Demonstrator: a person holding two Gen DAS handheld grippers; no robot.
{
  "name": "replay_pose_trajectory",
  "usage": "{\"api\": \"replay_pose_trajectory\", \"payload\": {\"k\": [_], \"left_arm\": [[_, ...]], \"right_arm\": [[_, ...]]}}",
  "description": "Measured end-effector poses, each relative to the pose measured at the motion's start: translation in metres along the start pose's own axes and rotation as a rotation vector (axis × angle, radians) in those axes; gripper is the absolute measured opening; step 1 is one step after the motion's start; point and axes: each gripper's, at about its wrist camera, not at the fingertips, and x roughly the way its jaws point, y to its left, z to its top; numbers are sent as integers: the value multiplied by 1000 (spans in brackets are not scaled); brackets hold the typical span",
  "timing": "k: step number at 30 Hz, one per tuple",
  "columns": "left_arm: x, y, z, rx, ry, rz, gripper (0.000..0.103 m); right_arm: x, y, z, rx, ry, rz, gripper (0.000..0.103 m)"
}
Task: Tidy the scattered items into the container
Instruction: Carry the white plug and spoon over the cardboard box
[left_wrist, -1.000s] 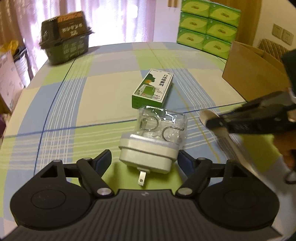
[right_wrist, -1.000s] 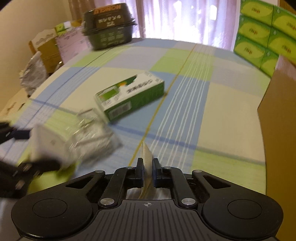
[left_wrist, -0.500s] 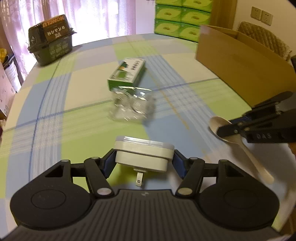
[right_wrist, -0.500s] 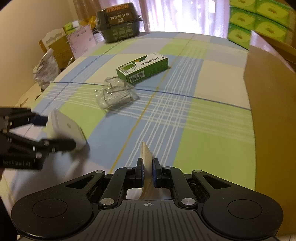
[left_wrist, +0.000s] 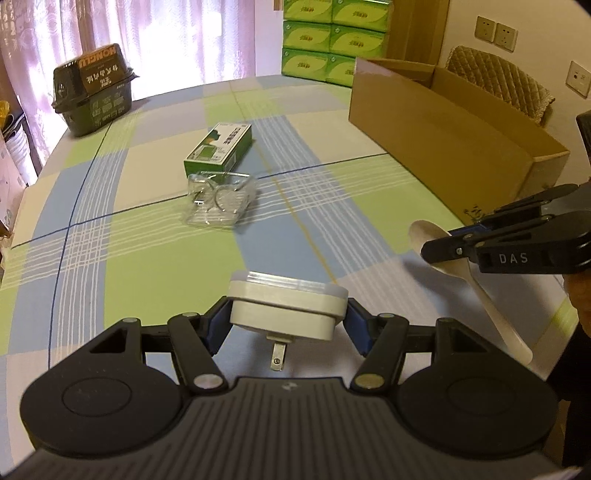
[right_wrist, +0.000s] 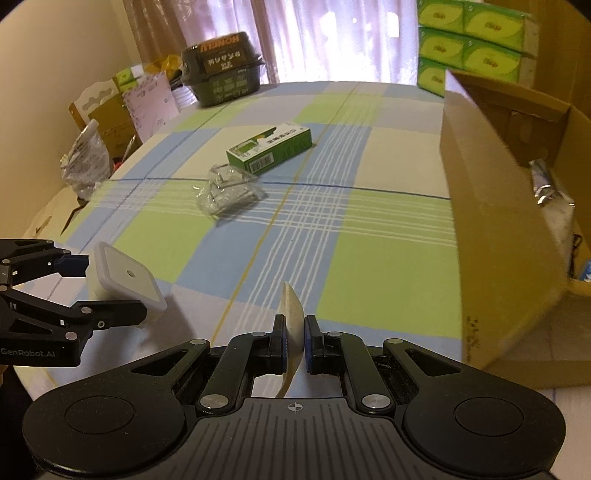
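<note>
We see the left hand-held gripper (left_wrist: 288, 317) clamped on a white plug adapter (left_wrist: 286, 308), its blue pads pressing the two sides and a metal prong pointing back toward the camera. The right hand-held gripper (right_wrist: 294, 338) is closed on a pale spoon (right_wrist: 290, 314) (held edge-on, bowl forward); from the left view that gripper carries the letters "DAS", and from the right view the left one reads "GenRobot.AI". Both are held above the checked counter (left_wrist: 147, 258). Ahead of the left hand-held gripper lies a clear plastic packet (left_wrist: 218, 201), and just beyond it, touching or nearly so, a green carton (left_wrist: 219, 147) with print too small to read. The open cardboard box (right_wrist: 495, 221) stands to the right of the right hand-held gripper. Far ahead sits a dark container (left_wrist: 92, 88) labelled "HONGLU".
</note>
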Motion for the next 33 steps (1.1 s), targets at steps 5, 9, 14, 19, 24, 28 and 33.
{"api": "replay_pose_trajectory", "payload": {"k": [5, 9, 14, 19, 24, 28, 33], "left_arm": [[-13, -10, 2, 1, -9, 3, 60], [-23, -15, 1, -1, -12, 8, 60], [-33, -19, -2, -3, -15, 13, 60], [-41, -23, -4, -1, -19, 11, 60], [-46, -28, -2, 8, -25, 4, 60], [-47, -34, 6, 23, -33, -9, 60], [-46, -49, 23, 50, -57, -41, 60]], "right_arm": [[-18, 0, -4, 10, -26, -7, 11], [-31, 1, -7, 13, -47, -13, 11], [-46, 2, -8, 16, -74, -18, 11], [-56, 5, -9, 16, -95, -23, 11], [-68, 3, -7, 18, -116, -31, 11], [-80, -5, -2, 26, -142, -48, 11], [-102, -21, 10, 39, -190, -71, 11]]}}
